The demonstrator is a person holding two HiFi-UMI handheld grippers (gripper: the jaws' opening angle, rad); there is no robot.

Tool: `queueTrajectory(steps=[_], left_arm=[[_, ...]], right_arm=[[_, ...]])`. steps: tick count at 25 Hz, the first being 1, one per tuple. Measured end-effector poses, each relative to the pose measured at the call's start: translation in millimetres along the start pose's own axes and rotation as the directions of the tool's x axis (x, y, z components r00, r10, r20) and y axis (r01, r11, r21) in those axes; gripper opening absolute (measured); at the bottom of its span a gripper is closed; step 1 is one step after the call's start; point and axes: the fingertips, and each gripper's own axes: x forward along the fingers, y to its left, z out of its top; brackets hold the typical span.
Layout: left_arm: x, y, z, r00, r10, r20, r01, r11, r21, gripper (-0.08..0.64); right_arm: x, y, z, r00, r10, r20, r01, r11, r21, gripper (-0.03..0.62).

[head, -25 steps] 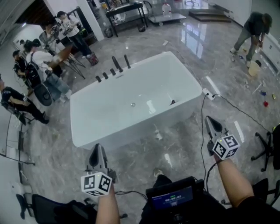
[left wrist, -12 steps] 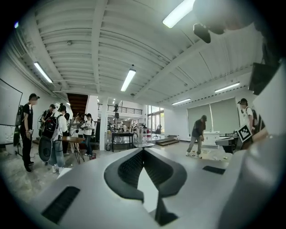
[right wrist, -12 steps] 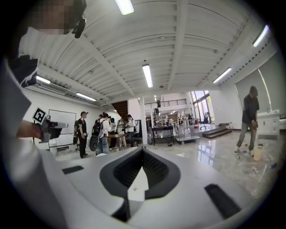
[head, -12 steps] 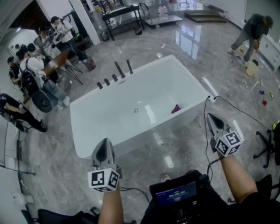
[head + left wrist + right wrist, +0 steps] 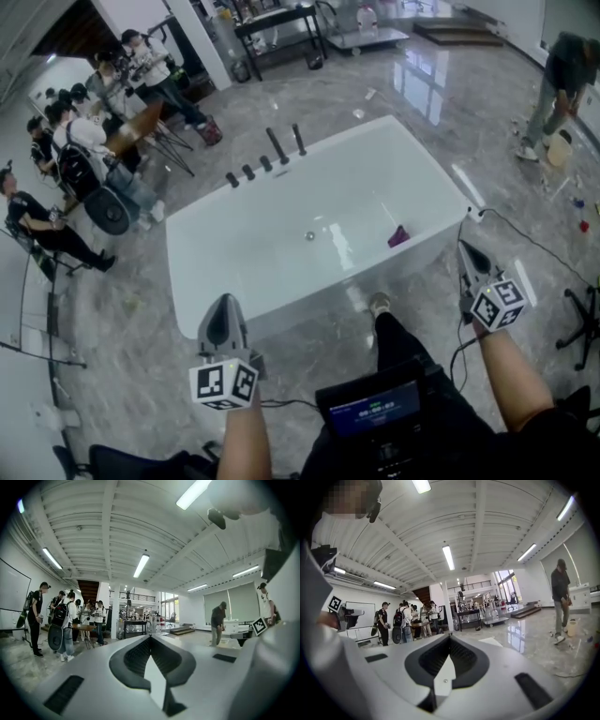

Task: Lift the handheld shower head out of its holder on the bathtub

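A white bathtub (image 5: 187,281) fills the middle of the head view. On its far rim stands a row of black fittings: three low knobs (image 5: 248,172) and two taller slanted pieces (image 5: 277,145). The handheld shower head in its holder is one of the tall pieces; which one I cannot tell. My left gripper (image 5: 223,302) is shut and empty, its tip just short of the tub's near wall. My right gripper (image 5: 465,247) is shut and empty beside the tub's near right corner. Both point level, far from the fittings. The left gripper view shows shut jaws (image 5: 150,637); the right gripper view does too (image 5: 450,635).
A small magenta thing (image 5: 398,236) lies inside the tub near a drain (image 5: 309,236). Several people (image 5: 84,141) stand at the left with stands. Another person (image 5: 562,66) bends over at far right. A cable (image 5: 525,239) and power strip (image 5: 473,214) lie by the tub's right corner.
Both grippers have come forward toward the tub, which now sits nearer in the head view. The person's foot has stepped up to the tub's near wall. Both stay shut.
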Motion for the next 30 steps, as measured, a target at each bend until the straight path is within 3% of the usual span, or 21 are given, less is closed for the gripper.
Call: queueTrajectory(steps=[9,17,30], left_arm=[[49,45,2,0.996,0.094,0.003,-0.094,0.995,0.015,0.008],[132,65,8,0.992,0.124,-0.023,-0.124,0.992,0.001,0.008],[263,96,6,0.979,0.202,-0.032,-0.202,0.979,-0.005,0.008]], right_arm=[[114,-3,-8,0.997,0.071,0.017,-0.071,0.998,-0.001,0.006],[215,-24,20,0.992,0.117,0.045,-0.117,0.993,0.007,0.006],[371,-75,23,0.983,0.180,-0.020,-0.180,0.984,0.011,0.006]])
